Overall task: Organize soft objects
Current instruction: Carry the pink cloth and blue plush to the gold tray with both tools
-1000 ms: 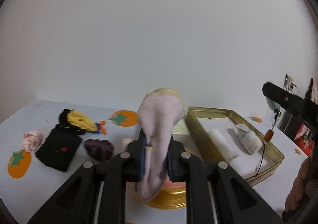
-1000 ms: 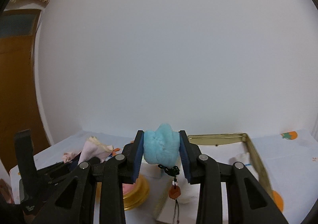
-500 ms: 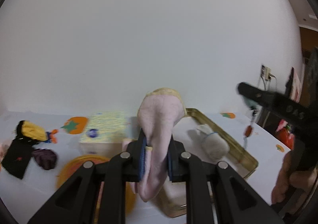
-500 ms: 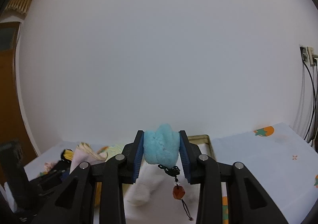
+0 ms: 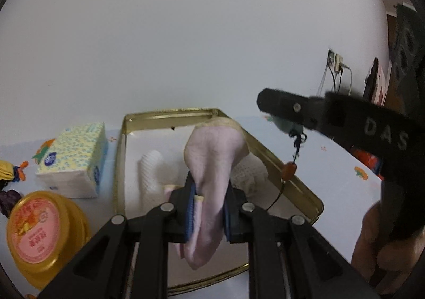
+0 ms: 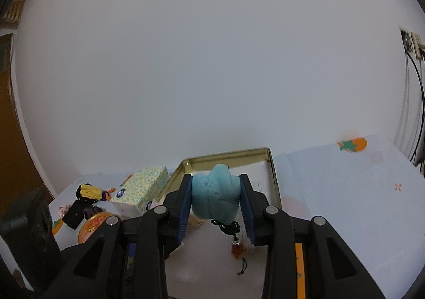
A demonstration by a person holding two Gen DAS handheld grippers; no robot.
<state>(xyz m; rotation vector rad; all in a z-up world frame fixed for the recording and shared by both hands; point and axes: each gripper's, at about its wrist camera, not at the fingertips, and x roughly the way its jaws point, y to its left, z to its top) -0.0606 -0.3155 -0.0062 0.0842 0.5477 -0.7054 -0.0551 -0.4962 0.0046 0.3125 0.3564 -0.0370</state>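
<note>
We've got the left gripper (image 5: 208, 210) fingers clamped on a pink sock (image 5: 212, 166), hanging above the gold tin (image 5: 292, 182); sock hides part of the white rolls inside. Right gripper (image 6: 215, 207) fingers clamped on a blue plush (image 6: 215, 199), its cord charm (image 6: 238, 250) dangling over the tin. Yellow jar (image 5: 39, 232) cut off at the left edge; tissue pack (image 5: 77, 158) beside the tin on the table (image 5: 342, 166).

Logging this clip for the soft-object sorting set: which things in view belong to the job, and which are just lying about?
Part of the job:
- pink sock, clamped in the left gripper
- blue plush charm, clamped in the right gripper
- gold tin, with white rolled cloths inside
- black and yellow soft pieces on the table

Lying about:
- tissue pack
- yellow tub
</note>
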